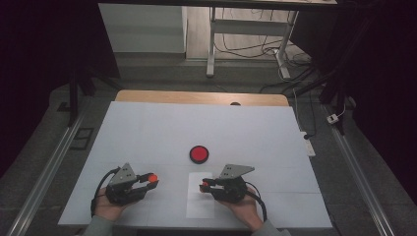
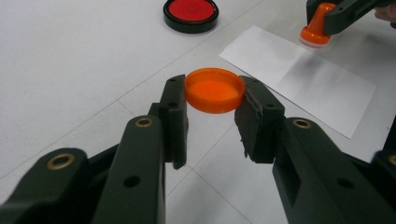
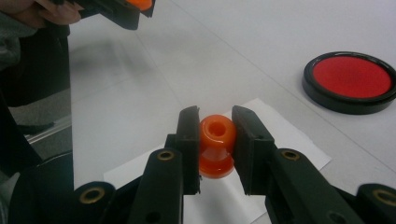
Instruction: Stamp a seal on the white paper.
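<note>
My left gripper [image 1: 151,179] is shut on a round orange cap [image 2: 215,89], held by its rim just above the white table [image 1: 147,132]. In the left gripper view the cap's hollow side faces the camera. My right gripper [image 1: 203,186] is shut on a small orange stamp [image 3: 216,144], gripped by its waisted handle. The stamp [image 2: 316,27] hangs base down over the far end of a white sheet of paper [image 1: 200,199]; I cannot tell whether it touches. A round ink pad [image 1: 199,154] with a red face and black rim lies open beyond both grippers.
The table's wooden far edge [image 1: 201,97] shows behind the white cover. Past it stand a desk frame [image 1: 212,44] and loose cables on the floor. Metal rails [image 1: 49,167] run along both sides of the table.
</note>
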Action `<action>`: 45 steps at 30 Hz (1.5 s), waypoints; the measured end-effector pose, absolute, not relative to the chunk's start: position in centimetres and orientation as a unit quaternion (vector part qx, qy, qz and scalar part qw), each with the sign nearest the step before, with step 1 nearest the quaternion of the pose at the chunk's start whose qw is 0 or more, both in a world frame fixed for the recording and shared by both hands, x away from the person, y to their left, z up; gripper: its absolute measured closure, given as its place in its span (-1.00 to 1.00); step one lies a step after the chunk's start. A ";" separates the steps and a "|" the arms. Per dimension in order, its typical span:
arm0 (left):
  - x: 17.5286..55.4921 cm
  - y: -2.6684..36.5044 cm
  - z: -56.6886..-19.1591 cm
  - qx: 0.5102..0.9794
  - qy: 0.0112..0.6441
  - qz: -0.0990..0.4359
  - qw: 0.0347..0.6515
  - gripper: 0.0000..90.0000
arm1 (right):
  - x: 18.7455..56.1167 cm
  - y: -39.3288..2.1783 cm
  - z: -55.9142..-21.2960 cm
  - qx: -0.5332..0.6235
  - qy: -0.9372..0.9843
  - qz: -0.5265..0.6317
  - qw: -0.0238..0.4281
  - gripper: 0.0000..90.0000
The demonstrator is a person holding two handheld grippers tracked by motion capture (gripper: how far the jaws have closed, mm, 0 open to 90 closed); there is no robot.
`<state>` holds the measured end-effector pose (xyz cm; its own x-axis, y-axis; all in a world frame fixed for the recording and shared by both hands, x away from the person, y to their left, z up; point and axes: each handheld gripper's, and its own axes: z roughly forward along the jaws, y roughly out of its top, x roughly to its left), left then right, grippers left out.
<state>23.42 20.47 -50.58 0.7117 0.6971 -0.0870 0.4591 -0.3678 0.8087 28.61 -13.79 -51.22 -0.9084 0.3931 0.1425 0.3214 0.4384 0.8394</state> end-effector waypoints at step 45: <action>23.5 20.4 -50.7 0.817 0.353 0.133 0.435 0.44 | 29.1 -12.0 -53.0 0.196 0.877 0.434 0.064 0.62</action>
